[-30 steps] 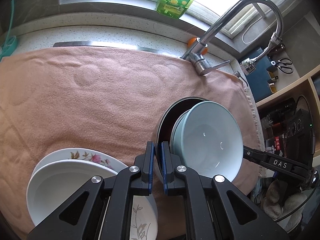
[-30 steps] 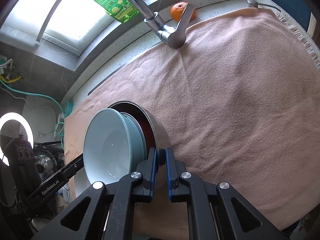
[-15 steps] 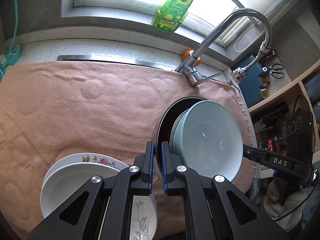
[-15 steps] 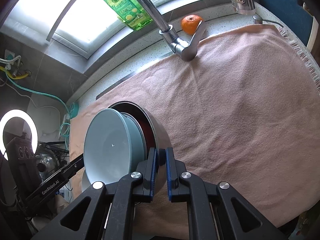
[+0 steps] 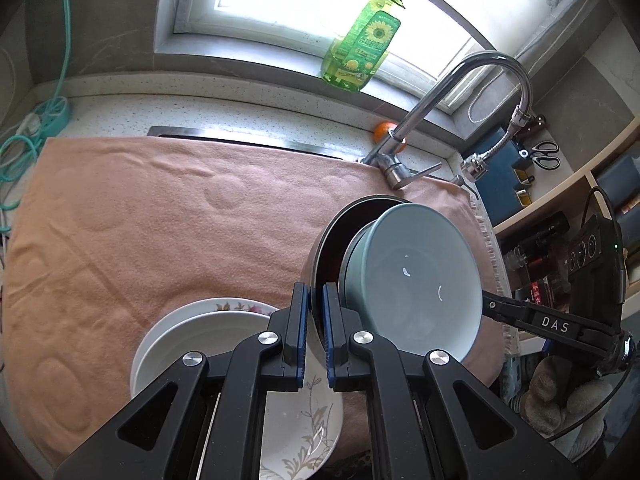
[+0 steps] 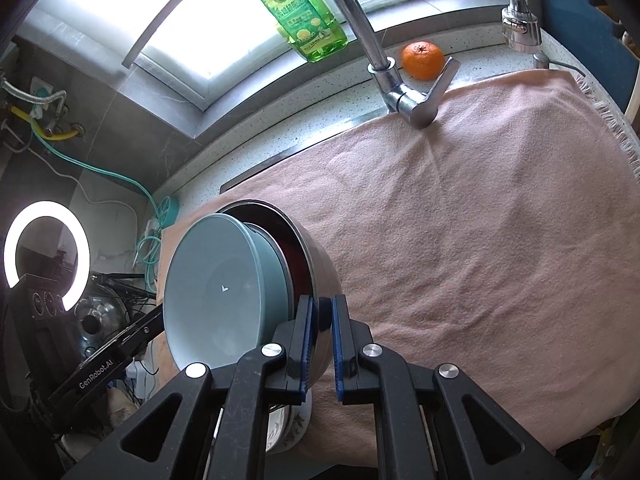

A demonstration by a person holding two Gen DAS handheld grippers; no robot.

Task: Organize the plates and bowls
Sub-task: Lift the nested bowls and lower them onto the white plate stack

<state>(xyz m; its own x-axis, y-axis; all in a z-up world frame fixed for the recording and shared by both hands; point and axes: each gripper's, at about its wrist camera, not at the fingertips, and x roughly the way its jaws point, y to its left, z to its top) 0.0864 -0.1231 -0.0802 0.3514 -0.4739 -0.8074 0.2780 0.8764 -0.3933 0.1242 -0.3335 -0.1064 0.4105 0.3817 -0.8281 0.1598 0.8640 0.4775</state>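
Both tongs are clamped narrow on the rim of the steel bowl (image 5: pixel 320 248): the left tongs (image 5: pixel 314 334) on its left edge, the right tongs (image 6: pixel 320 344) on the opposite edge. The blue bowl (image 5: pixel 416 280) nests inside, tilted, both lifted clear above the pink towel (image 5: pixel 160 216). The plate stack (image 5: pixel 208 340) lies below and left, nearer the left tongs, so that looks like the likely landing spot.

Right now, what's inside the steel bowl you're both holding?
A pale blue bowl is nested in the steel bowl, filling most of it. A dark reddish interior shows behind its rim; anything beneath the blue bowl is covered.
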